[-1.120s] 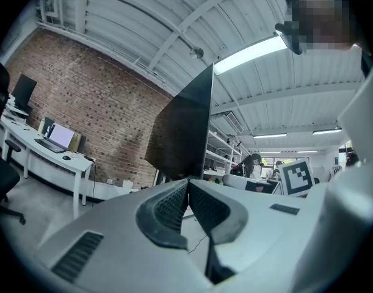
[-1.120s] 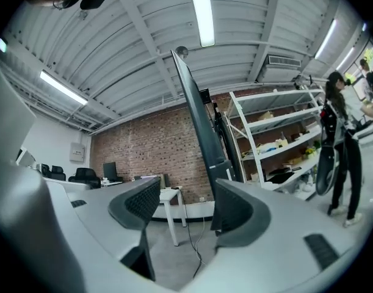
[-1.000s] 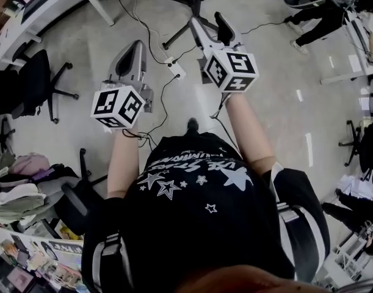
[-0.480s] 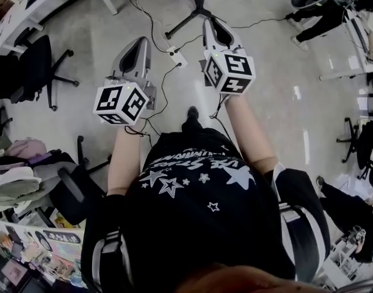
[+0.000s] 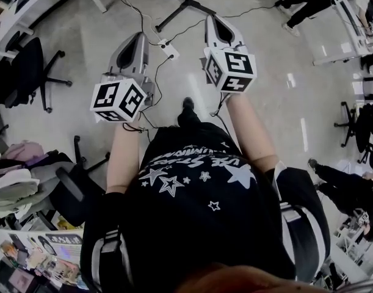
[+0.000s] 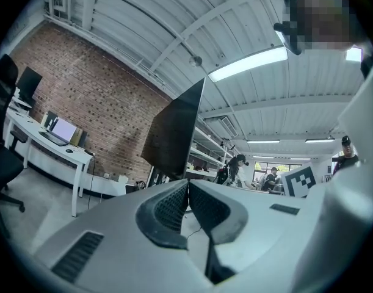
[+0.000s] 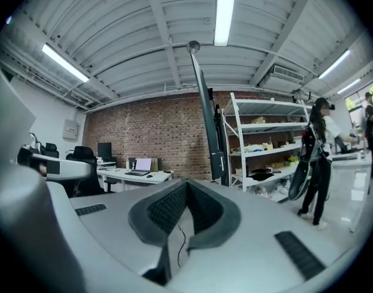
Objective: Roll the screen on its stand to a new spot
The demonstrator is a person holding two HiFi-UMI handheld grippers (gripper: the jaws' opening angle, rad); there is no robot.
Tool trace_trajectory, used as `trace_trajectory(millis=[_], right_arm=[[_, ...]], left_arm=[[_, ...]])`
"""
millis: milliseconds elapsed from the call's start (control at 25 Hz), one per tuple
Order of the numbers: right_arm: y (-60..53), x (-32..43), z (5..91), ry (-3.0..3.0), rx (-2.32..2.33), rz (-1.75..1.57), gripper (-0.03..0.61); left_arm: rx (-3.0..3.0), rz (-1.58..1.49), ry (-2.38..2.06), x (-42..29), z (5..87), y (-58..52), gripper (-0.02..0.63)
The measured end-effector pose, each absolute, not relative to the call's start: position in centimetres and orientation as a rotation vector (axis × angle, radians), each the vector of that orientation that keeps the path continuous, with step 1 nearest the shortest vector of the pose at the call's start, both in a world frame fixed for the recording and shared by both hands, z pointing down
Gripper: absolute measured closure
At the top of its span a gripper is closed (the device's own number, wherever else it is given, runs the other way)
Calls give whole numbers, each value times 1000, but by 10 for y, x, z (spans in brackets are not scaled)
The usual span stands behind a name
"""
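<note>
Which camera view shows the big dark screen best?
The left gripper view: the screen shows its broad dark panel there. The right gripper view shows it edge-on, a thin strip. The head view shows only dark legs at the top edge, possibly its base.

Matt plastic, glossy floor (image 5: 284, 54)
The left gripper (image 6: 187, 187) and right gripper (image 7: 186, 185) are shelled in matt grey plastic; the floor is polished smooth; the wall (image 7: 149, 133) is built of rough brick.
</note>
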State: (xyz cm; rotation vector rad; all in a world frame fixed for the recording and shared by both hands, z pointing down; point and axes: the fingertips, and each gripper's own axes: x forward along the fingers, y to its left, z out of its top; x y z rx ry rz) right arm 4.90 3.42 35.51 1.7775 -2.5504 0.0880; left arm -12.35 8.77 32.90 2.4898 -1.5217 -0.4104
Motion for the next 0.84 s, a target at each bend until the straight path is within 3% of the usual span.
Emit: trace_trajectory(millis=[840], right_arm=[[51,54,353,-2526,1790,77,572]], left_arm=[[2518,-414,-1485,-117,324,102,601]])
